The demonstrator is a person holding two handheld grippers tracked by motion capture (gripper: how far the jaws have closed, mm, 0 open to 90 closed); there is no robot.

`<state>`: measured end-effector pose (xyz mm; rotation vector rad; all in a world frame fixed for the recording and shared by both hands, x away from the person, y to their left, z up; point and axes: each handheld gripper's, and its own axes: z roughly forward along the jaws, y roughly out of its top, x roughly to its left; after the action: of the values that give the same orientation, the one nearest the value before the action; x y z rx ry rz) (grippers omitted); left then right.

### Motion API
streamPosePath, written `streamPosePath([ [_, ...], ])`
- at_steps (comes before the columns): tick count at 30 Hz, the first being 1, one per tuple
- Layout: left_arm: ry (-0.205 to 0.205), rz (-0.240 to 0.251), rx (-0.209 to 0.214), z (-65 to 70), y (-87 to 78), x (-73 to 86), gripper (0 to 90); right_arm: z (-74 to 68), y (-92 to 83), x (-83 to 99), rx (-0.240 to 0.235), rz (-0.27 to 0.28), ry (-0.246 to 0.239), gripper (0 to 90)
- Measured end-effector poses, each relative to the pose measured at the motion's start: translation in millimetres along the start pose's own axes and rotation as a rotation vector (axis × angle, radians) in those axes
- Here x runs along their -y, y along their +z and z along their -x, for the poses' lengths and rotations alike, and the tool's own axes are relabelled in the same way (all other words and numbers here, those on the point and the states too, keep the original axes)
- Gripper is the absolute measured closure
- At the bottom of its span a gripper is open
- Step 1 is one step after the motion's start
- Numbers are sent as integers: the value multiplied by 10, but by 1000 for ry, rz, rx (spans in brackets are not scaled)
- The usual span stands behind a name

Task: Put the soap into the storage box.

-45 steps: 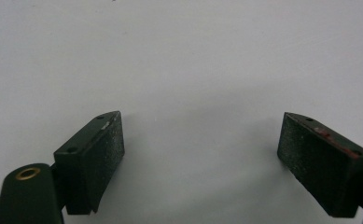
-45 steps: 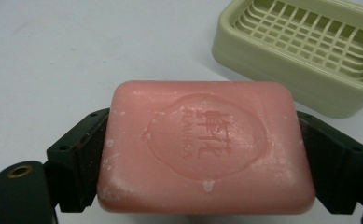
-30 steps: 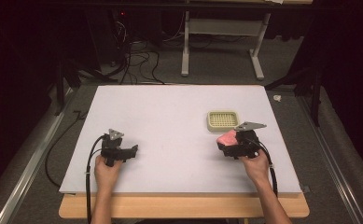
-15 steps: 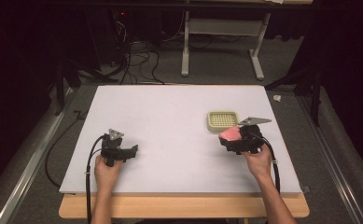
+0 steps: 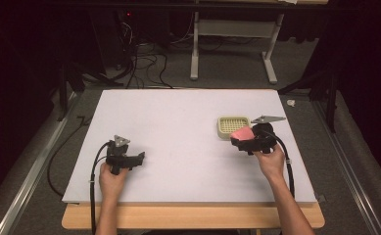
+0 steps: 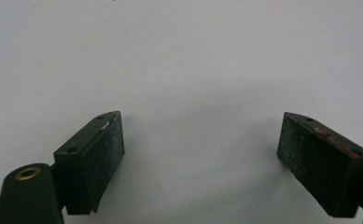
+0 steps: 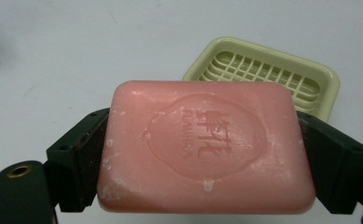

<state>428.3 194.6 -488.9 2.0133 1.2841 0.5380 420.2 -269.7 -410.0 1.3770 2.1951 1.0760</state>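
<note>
1. High view: the right gripper [image 5: 243, 137], held in the person's right hand [image 5: 271, 159], clamps a pink rectangular bar of soap [image 5: 242, 133] just above the white tabletop [image 5: 178, 122]. The soap sits just beside the near edge of a pale yellow plastic soap dish with a grid floor [image 5: 232, 126]. The left gripper [image 5: 138, 157] rests low over the table's near left part, well apart from both.
2. Left gripper view: the left gripper [image 6: 200, 154] has its two black jaws spread wide, with bare white tabletop [image 6: 179, 60] between them.
3. Right gripper view: the right gripper [image 7: 202, 161] squeezes the soap [image 7: 202, 149] by its short ends, embossed face up. The dish [image 7: 282, 74] lies just behind it, partly hidden by the soap.
</note>
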Motion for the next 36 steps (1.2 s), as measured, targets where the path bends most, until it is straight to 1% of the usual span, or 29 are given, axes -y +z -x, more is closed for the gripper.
streamPosePath([
  [3, 0, 0, 0, 0, 0, 0, 150, 9, 11, -24, 2, -2, 3, 136],
  [4, 0, 0, 0, 0, 0, 0, 150, 32, 31, -43, -11, 7, 15, 137],
  [13, 0, 0, 0, 0, 0, 0, 150, 80, 113, -121, -2, -18, 25, 136],
  [15, 0, 0, 0, 0, 0, 0, 150, 102, 148, -139, -4, -16, 34, 136],
  [19, 0, 0, 0, 0, 0, 0, 150, 129, 199, -134, -2, -28, 46, 136],
  [20, 0, 0, 0, 0, 0, 0, 150, 152, 239, -127, 1, -41, 49, 136],
  [22, 0, 0, 0, 0, 0, 0, 150, 167, 266, -124, 6, -49, 55, 136],
  [26, 0, 0, 0, 0, 0, 0, 150, 194, 307, -122, 11, -56, 69, 136],
  [29, 0, 0, 0, 0, 0, 0, 150, 209, 328, -121, 16, -61, 69, 136],
  [30, 0, 0, 0, 0, 0, 0, 150, 220, 352, -117, 20, -67, 79, 136],
  [33, 0, 0, 0, 0, 0, 0, 150, 232, 378, -114, 22, -71, 79, 136],
  [36, 0, 0, 0, 0, 0, 0, 150, 245, 407, -112, 25, -80, 93, 136],
])
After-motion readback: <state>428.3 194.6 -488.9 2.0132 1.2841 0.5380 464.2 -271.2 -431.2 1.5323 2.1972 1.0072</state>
